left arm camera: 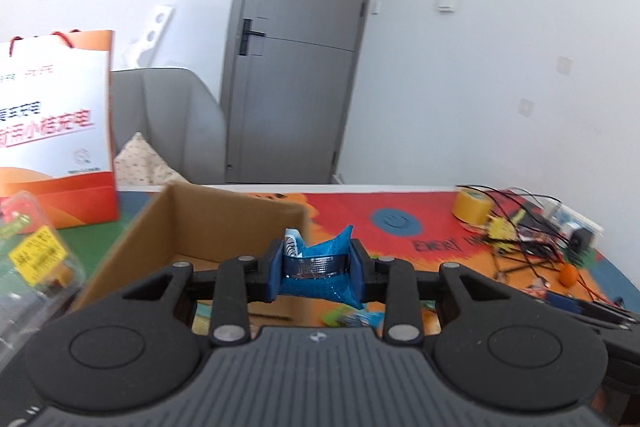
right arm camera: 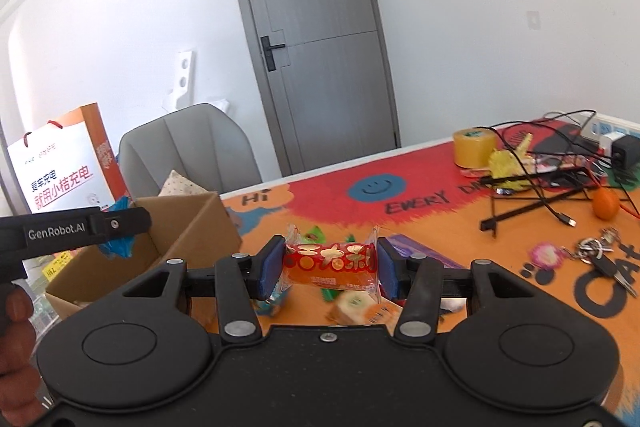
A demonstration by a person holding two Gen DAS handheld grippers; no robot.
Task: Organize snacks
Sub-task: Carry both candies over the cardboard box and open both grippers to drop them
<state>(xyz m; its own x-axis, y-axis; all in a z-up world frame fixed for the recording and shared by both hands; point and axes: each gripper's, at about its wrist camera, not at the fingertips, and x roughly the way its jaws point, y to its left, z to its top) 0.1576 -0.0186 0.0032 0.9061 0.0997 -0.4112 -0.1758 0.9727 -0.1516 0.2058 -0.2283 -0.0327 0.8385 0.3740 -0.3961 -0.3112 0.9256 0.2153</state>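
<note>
left claw (left arm camera: 318,269) pinching a crumpled blue wrapper (left arm camera: 324,259), right claw (right arm camera: 330,265) squeezing a red-orange snack pack (right arm camera: 330,261); slick film could slip out short of the cardboard box (left arm camera: 224,223)

"GenRobot.AI" on left tongs (right arm camera: 120,247), "Hi", "EVERY" on table mat (right arm camera: 400,227)

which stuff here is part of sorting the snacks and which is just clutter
Job: blue snack packet in the left gripper; orange snack packet in the right gripper; cardboard box.

Clutter: tape roll, cables, keys, paper bag.
</note>
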